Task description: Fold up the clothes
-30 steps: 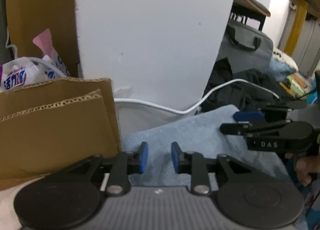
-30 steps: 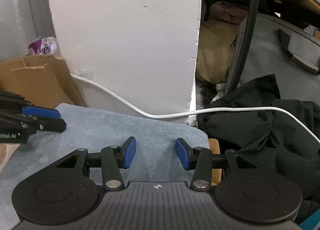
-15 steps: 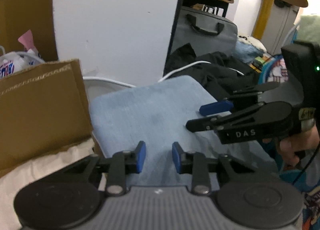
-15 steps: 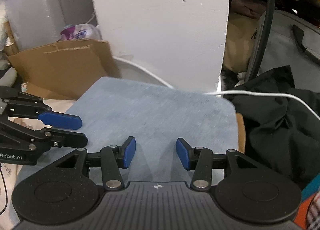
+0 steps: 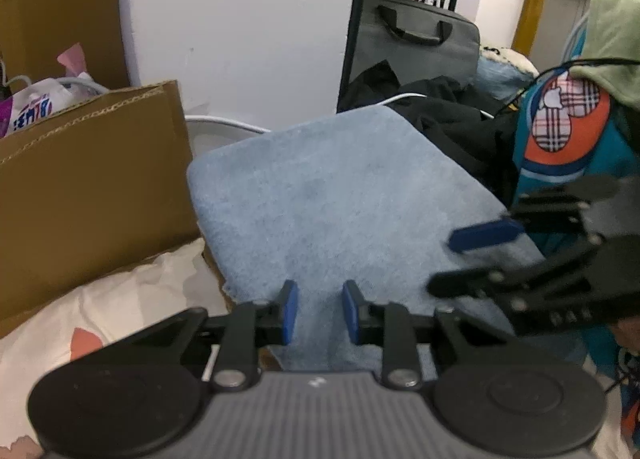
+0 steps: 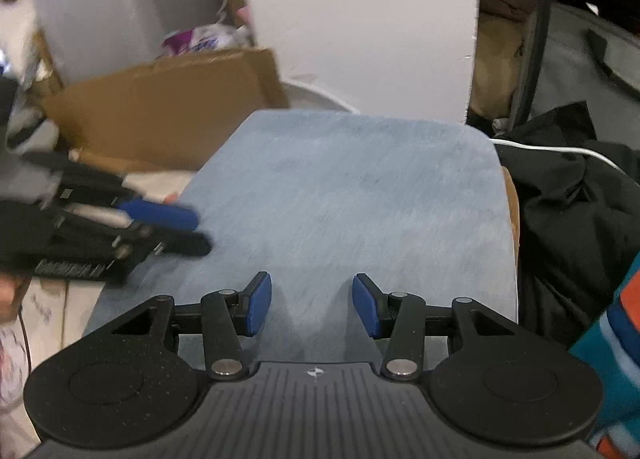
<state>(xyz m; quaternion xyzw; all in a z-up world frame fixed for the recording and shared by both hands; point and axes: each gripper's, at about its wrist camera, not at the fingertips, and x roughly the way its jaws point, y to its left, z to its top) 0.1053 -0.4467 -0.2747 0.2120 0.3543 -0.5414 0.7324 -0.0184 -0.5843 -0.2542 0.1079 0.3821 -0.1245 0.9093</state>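
Observation:
A folded light-blue garment (image 5: pixel 340 195) lies flat in front of both grippers, its rounded far edge toward a white pillar; the right wrist view shows it as a smooth rectangle (image 6: pixel 360 187). My left gripper (image 5: pixel 320 313) hovers over its near left part. Its jaws are closing, with a gap still showing and nothing pinched between the pads. My right gripper (image 6: pixel 312 307) stands open above the near edge with nothing between its fingers. Each gripper shows in the other's view: the right gripper (image 5: pixel 442 261) at the garment's right side, the left gripper (image 6: pixel 200 231) at its left side.
A cardboard box (image 5: pixel 92 179) stands left of the garment, a white pillar (image 5: pixel 240 27) behind it. A black garment (image 5: pixel 452 127) with a white cable (image 6: pixel 560 149) is heaped on the right, in front of a grey bag (image 5: pixel 416 39). Teal patterned cloth (image 5: pixel 560 139) hangs at right; pale bedding (image 5: pixel 100 319) lies lower left.
Both grippers have drawn back from the pillar, so more of the blue garment shows. The left jaws have narrowed. The right jaws keep their width.

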